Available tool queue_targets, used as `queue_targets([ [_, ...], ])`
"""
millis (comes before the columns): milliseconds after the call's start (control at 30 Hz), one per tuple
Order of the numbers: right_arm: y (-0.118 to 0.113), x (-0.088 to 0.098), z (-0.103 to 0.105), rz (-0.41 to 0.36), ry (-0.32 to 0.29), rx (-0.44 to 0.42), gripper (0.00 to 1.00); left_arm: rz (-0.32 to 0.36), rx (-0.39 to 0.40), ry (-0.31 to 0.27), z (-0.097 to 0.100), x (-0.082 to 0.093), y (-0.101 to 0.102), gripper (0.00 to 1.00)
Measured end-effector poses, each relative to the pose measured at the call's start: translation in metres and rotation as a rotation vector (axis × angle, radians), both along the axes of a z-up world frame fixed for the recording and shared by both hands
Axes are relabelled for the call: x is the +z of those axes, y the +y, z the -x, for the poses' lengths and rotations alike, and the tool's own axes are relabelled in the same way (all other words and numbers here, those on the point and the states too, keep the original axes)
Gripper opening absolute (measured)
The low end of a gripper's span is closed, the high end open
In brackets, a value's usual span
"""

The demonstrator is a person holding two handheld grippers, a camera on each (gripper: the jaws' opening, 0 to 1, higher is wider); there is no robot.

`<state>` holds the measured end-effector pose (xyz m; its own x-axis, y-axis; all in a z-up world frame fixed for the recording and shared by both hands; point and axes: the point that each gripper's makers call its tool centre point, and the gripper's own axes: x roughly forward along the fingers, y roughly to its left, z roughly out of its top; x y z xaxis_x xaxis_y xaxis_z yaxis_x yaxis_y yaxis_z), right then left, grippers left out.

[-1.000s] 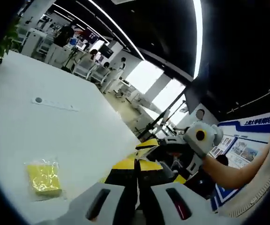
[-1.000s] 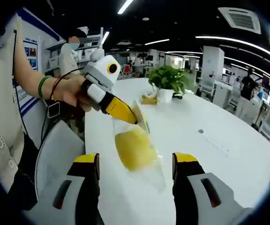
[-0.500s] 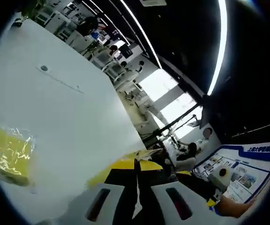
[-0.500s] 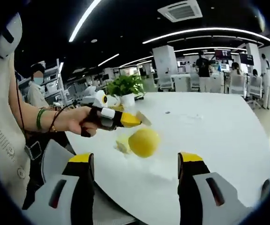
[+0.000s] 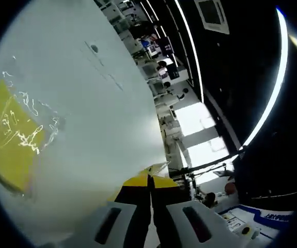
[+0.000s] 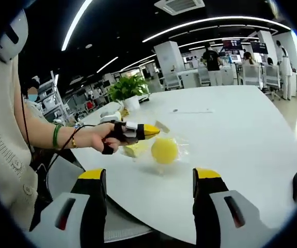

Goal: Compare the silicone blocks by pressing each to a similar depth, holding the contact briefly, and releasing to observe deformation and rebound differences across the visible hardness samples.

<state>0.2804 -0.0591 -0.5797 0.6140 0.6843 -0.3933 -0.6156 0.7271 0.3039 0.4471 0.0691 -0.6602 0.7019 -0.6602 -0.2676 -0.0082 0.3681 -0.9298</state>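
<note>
The yellow silicone blocks in their clear crinkled plastic bags (image 6: pixel 165 150) lie on the white round bench (image 6: pixel 241 134), near its edge on the person's side. In the right gripper view one bagged sample reads as a rounded yellow lump, with a flatter, paler yellow piece (image 6: pixel 130 150) just beside it, under the tip of the left hand-held gripper (image 6: pixel 149 130). In the left gripper view, a flat yellow bagged block (image 5: pixel 9 137) sits toward the bench edge at that view's left.

I judge the left hand-held gripper is held low and close to the bagged samples because it is the pressing tool; its yellow-tipped jaws are together, and a thin flap of clear film (image 5: pixel 157 167) sticks out from between them, so I take it as clamped on a corner of bag film rather than on a block. I cannot tell which bag that film belongs to. The right hand-held gripper (image 6: pixel 149 181) hangs back off the bench edge with its jaws wide apart and nothing between them, placed, I think, to watch the contact.

Blue lettering on a wall board (image 5: pixel 275 216) in the left gripper view is too small to read. I see no labels on the bags.
</note>
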Motion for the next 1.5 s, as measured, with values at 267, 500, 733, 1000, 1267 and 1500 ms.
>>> queue_targets([
  [267, 0.007, -0.001, -0.004, 0.002, 0.011, 0.019, 0.6, -0.041, 0.092, 0.08, -0.003, -0.038, 0.005, 0.0],
  [500, 0.011, -0.002, -0.006, 0.001, 0.016, 0.041, 0.59, -0.19, 0.063, 0.09, -0.003, -0.059, -0.003, 0.0],
  [733, 0.011, 0.001, -0.007, 0.005, 0.009, 0.042, 0.58, -0.235, 0.055, 0.102, -0.004, -0.069, 0.002, 0.0],
  [1000, 0.014, 0.008, -0.003, 0.008, -0.003, 0.046, 0.58, -0.286, 0.055, 0.043, -0.005, -0.064, 0.007, 0.17],
  [1267, 0.021, 0.009, 0.003, 0.018, 0.002, 0.052, 0.61, -0.396, -0.018, -0.063, -0.004, -0.039, 0.015, 0.31],
  [1500, 0.038, 0.014, 0.007, 0.005, 0.007, 0.049, 0.66, -0.474, -0.078, -0.201, 0.017, -0.001, 0.03, 0.36],
])
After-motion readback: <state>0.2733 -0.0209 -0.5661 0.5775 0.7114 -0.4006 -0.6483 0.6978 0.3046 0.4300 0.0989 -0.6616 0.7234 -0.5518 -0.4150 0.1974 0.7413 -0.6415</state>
